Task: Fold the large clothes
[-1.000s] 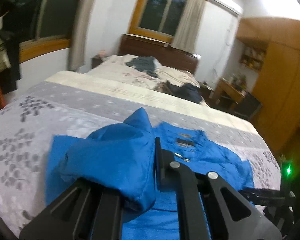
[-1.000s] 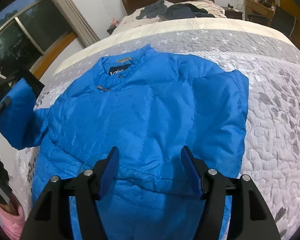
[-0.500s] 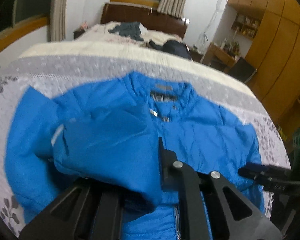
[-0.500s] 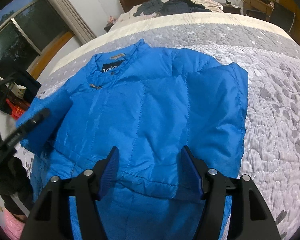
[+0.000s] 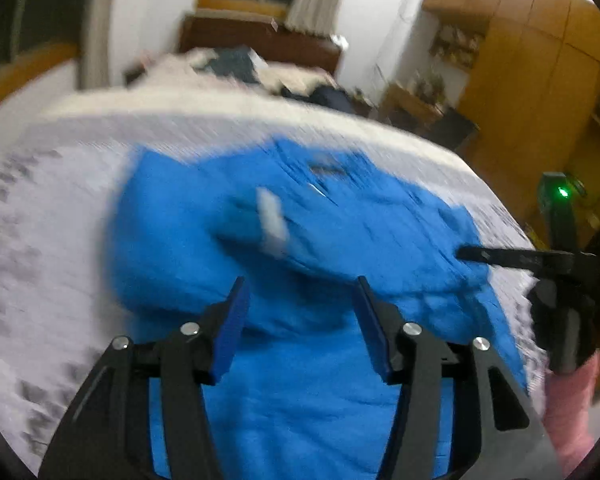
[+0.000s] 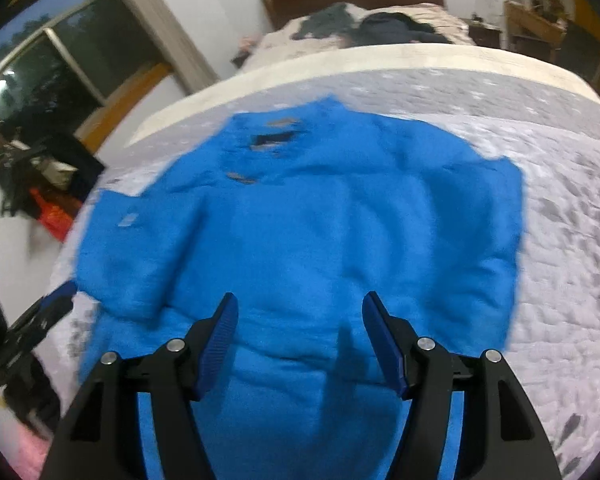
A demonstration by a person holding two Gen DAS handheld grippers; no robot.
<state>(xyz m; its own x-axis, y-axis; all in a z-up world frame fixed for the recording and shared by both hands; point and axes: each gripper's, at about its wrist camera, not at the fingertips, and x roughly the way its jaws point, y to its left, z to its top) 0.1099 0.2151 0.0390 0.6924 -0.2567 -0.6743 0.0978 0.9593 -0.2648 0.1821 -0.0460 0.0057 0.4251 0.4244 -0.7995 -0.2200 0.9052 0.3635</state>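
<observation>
A bed [image 6: 560, 216] with a grey patterned quilt carries the blue padded jacket [image 6: 320, 232], spread flat at its middle, both sleeves seemingly folded in over the chest, though blur hides detail. Beyond the jacket, dark clothes [image 6: 384, 26] lie by the headboard. Over the jacket's hem, the left gripper [image 5: 300, 320] and right gripper [image 6: 300, 336] hover, jaws apart, empty.

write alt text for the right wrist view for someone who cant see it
A bright blue jacket lies spread flat on a grey patterned bedspread, both sleeves folded in over its front. The right tongs hover open above its lower half, holding nothing. The picture is motion-blurred; a window and a second bed with dark clothes are behind.
</observation>
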